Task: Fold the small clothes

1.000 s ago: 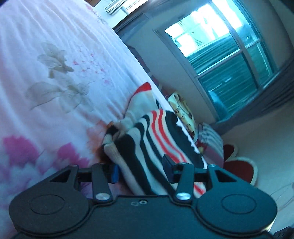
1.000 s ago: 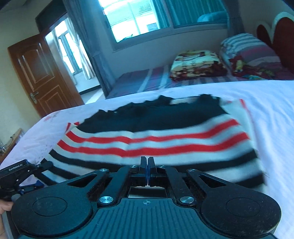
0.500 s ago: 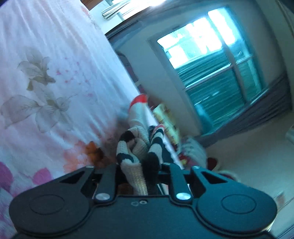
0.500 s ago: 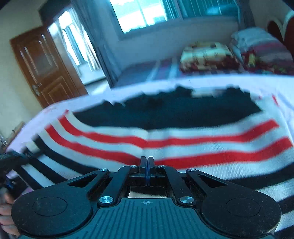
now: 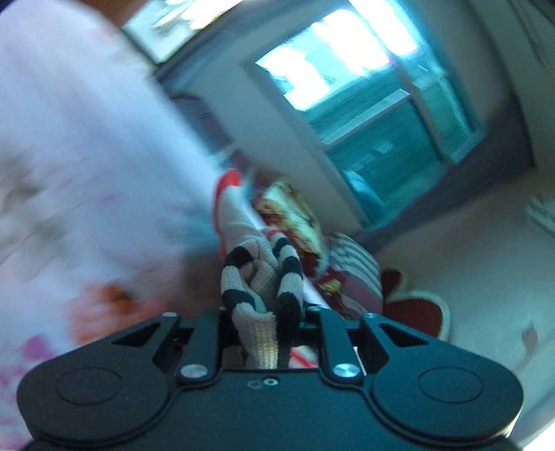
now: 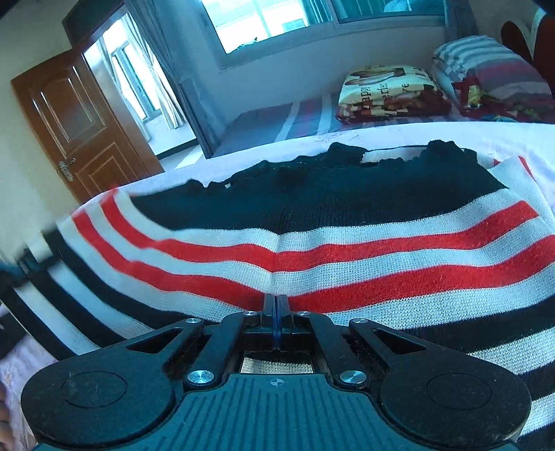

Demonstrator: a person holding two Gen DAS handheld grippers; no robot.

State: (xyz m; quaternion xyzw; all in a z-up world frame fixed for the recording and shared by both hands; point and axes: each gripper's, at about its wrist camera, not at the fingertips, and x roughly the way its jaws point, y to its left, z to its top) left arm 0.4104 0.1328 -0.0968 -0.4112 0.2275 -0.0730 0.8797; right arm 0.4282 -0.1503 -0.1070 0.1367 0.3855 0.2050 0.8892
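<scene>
A knit sweater with black, white and red stripes lies spread on the pale floral bed sheet. My left gripper is shut on a bunched fold of the sweater at its edge and holds it above the sheet; the cloth hides its pads. In the right wrist view the sweater's left edge is raised and blurred. My right gripper is shut, pads together with nothing visible between them, its tips down against the sweater's red and white stripes near the middle.
Beyond the sheet's far edge lie a folded printed blanket and a striped pillow on a second bed. A brown door stands at the left, a window behind. A red headboard is at the right.
My left gripper closed on the sweater's edge and lifted it off the sheet. My right gripper moved forward and lower over the sweater, staying shut.
</scene>
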